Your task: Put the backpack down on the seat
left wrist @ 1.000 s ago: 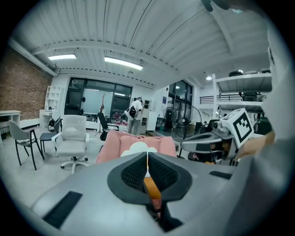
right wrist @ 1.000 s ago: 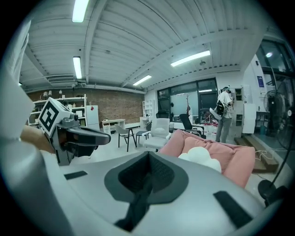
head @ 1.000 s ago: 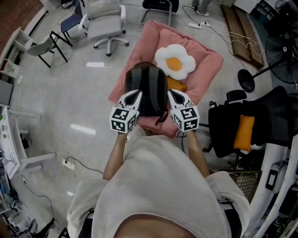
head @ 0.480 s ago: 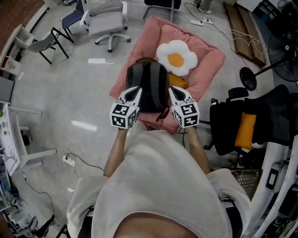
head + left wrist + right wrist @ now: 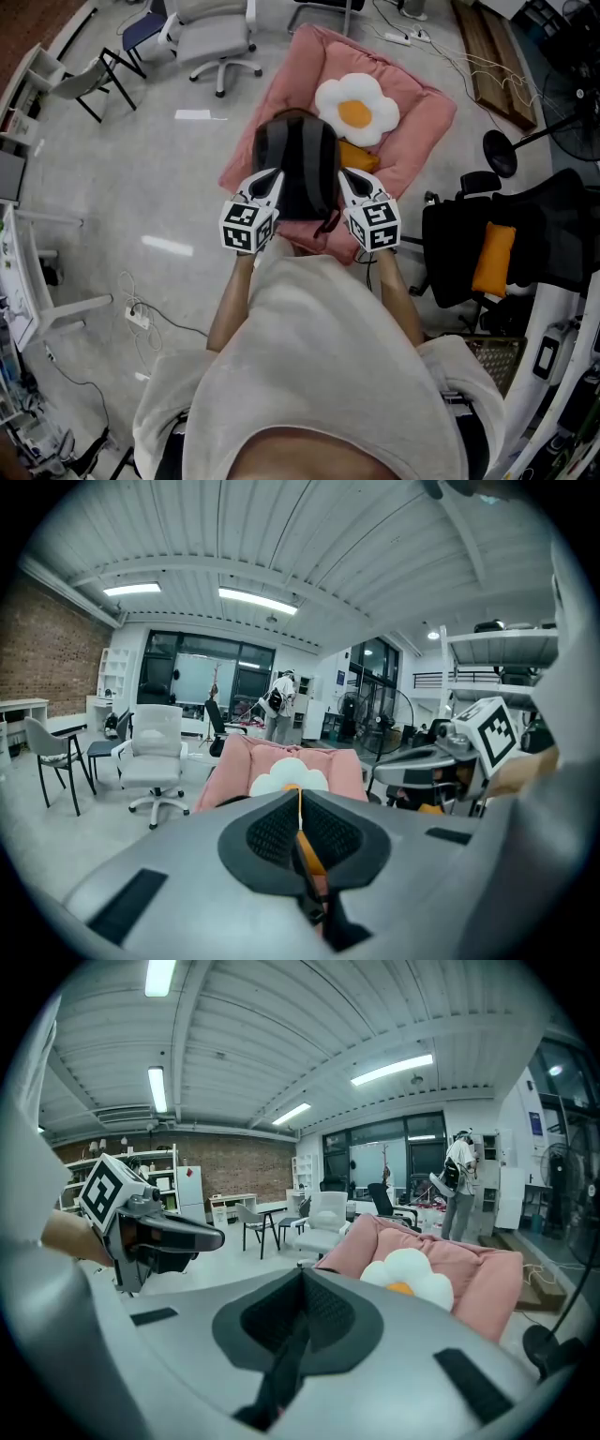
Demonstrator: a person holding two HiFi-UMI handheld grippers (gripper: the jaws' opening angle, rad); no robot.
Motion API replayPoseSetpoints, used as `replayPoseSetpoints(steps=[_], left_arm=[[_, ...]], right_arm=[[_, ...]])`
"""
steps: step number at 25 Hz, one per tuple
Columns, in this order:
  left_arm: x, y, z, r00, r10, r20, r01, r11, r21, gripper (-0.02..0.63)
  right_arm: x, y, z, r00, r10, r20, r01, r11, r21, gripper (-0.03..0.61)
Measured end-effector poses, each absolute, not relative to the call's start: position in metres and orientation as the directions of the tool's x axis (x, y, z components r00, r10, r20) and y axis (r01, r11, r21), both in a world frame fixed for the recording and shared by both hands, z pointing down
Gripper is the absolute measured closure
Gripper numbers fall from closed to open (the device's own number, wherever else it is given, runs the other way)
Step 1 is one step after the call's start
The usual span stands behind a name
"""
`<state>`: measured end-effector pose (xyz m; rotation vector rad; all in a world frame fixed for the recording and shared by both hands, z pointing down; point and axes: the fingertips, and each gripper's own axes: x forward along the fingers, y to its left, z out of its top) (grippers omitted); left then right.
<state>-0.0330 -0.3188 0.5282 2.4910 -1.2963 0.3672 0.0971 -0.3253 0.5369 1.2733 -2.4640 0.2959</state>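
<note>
A dark grey and black backpack hangs between my two grippers over the near edge of the pink cushioned seat. My left gripper is at its left side, shut on an orange-and-black strap. My right gripper is at its right side, shut on a black strap. A white egg-shaped pillow and an orange cushion lie on the seat beyond the backpack. In the gripper views the seat lies straight ahead and the backpack's body is hidden.
A white office chair and a folding chair stand to the far left. At the right are a black office chair with an orange cushion and a fan base. A power strip and cables lie on the floor. A person stands far off.
</note>
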Motion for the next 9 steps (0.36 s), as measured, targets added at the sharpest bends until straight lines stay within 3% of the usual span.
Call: replayPoseSetpoints(steps=[9], left_arm=[[-0.0331, -0.3239, 0.5350, 0.562, -0.740, 0.370, -0.822, -0.547, 0.155, 0.597]], right_arm=[[0.0965, -0.3309, 0.5425, -0.533, -0.743, 0.405, -0.819, 0.574, -0.025, 0.581]])
